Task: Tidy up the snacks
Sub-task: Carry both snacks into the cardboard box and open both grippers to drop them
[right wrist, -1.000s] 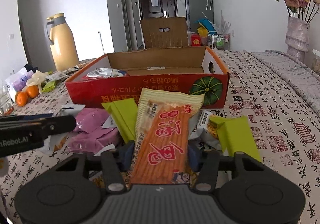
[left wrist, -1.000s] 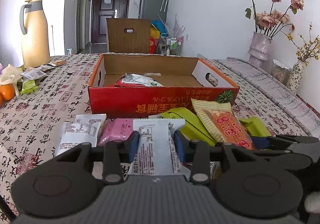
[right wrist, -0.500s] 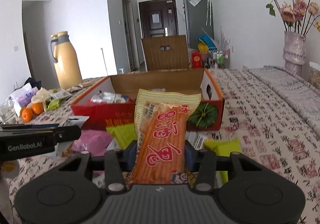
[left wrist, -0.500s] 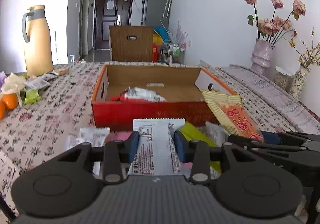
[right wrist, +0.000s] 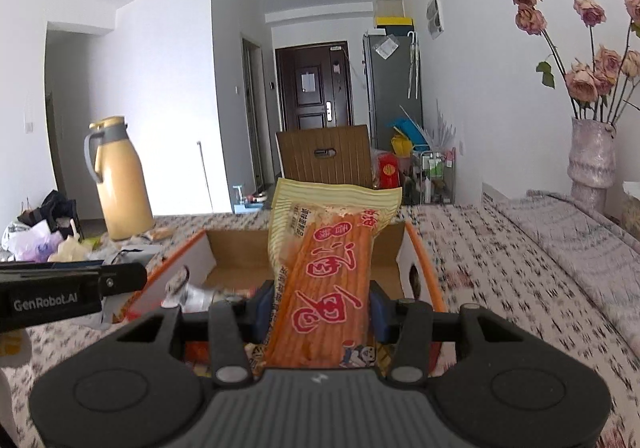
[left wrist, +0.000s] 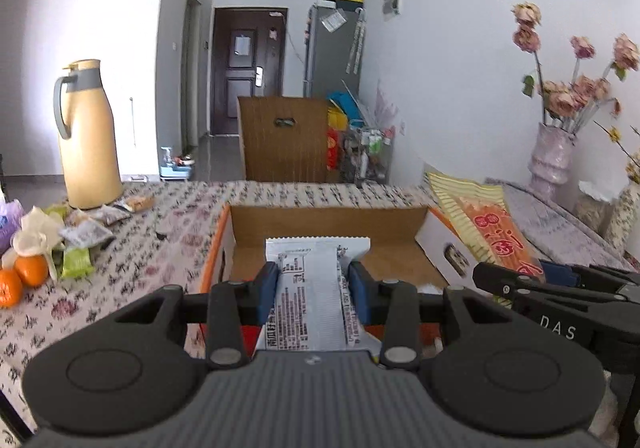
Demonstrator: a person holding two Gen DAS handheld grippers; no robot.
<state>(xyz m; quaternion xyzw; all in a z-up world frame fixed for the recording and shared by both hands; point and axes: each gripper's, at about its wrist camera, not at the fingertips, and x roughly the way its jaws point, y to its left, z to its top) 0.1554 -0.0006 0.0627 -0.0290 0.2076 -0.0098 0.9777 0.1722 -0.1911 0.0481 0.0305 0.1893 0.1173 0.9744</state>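
I hold both packets over the cardboard box (left wrist: 328, 222): my left gripper (left wrist: 313, 290) pinches the white snack packet (left wrist: 310, 300), my right gripper (right wrist: 320, 308) clamps the orange snack packet (right wrist: 326, 276). To drop them cleanly, I should carry each past the near wall before letting go. Ahead of the fingers the box floor looks mostly bare; the two grippers ride close together.

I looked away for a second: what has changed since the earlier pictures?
Both grippers rose from the snack pile toward the box. The left gripper lifted the white packet, the right gripper, its grip just tightened, the orange packet. Both grips held; box and jug stayed.
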